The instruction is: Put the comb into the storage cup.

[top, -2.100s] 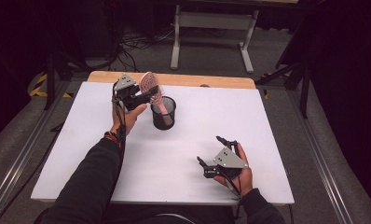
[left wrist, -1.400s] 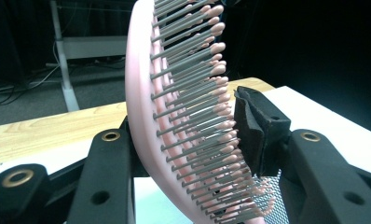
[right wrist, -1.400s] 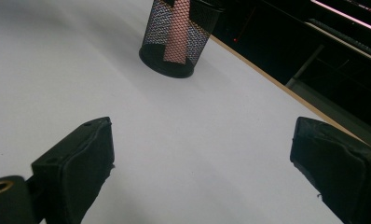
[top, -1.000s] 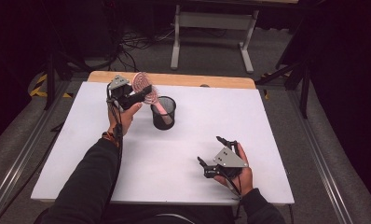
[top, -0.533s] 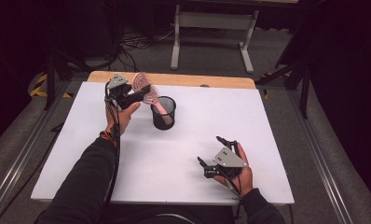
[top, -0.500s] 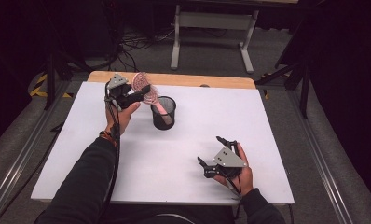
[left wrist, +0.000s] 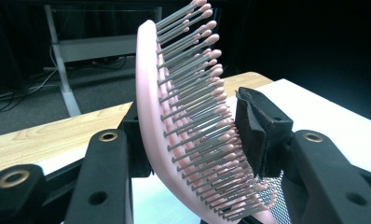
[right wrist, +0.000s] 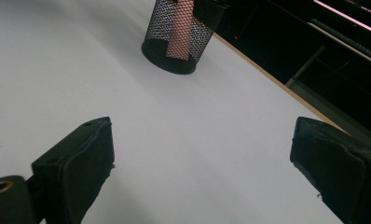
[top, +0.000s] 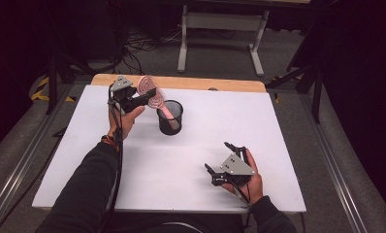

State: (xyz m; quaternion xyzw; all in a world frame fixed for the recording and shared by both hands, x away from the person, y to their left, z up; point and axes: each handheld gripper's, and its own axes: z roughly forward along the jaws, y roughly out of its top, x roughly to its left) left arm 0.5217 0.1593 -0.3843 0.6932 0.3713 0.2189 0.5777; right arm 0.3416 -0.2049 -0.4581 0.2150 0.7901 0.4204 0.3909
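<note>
Item: pink hairbrush (top: 147,88), handle standing in the black mesh cup (top: 170,118), head leaning out over its rim. We are seeing the left gripper (top: 141,97) bracketing the head, seemingly just loosening; the right gripper (top: 223,162) is resting agape, well nearer us than the cup, spare.

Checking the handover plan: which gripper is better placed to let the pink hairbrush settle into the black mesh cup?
Left. The left gripper has the pink bristled hairbrush between its jaws, handle already in the black mesh cup. The right gripper rests open, well short of it.
</note>
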